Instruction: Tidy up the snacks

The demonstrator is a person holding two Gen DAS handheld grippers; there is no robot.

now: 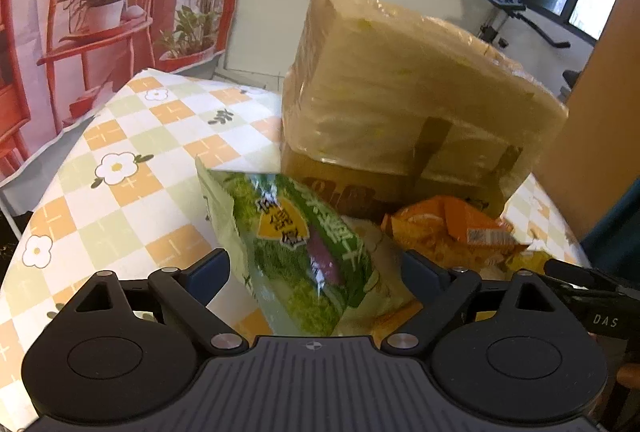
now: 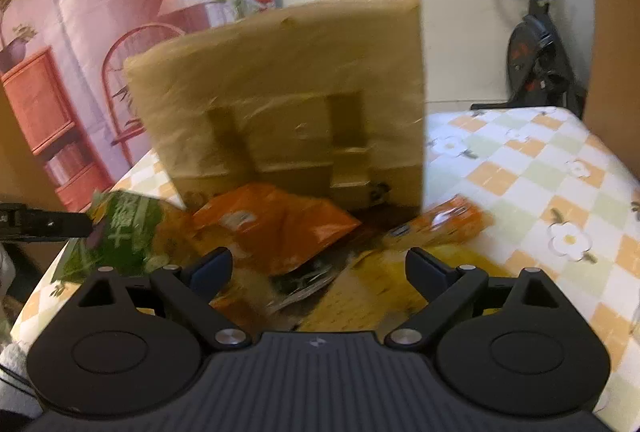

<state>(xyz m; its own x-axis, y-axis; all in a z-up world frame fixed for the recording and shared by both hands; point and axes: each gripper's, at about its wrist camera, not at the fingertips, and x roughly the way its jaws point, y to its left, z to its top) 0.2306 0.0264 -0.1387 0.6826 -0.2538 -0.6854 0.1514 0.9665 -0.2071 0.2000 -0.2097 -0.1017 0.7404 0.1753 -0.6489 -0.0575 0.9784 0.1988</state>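
A green snack bag (image 1: 304, 248) lies on the checked tablecloth (image 1: 120, 199) between the fingers of my left gripper (image 1: 316, 268), which is open around it. Behind it stands a tape-wrapped cardboard box (image 1: 400, 103) with an orange snack bag (image 1: 452, 228) at its foot. In the right wrist view the box (image 2: 288, 103) stands ahead, with an orange bag (image 2: 280, 228), a second orange pack (image 2: 444, 224) and a yellow bag (image 2: 372, 292) below it. My right gripper (image 2: 318, 268) is open above the pile. The green bag (image 2: 124, 232) lies left.
The left gripper's finger (image 2: 48, 224) shows at the left edge of the right wrist view. The tablecloth (image 2: 540, 183) extends to the right. An exercise bike (image 2: 540, 51) stands behind the table. A printed backdrop (image 1: 100, 11) hangs at the left.
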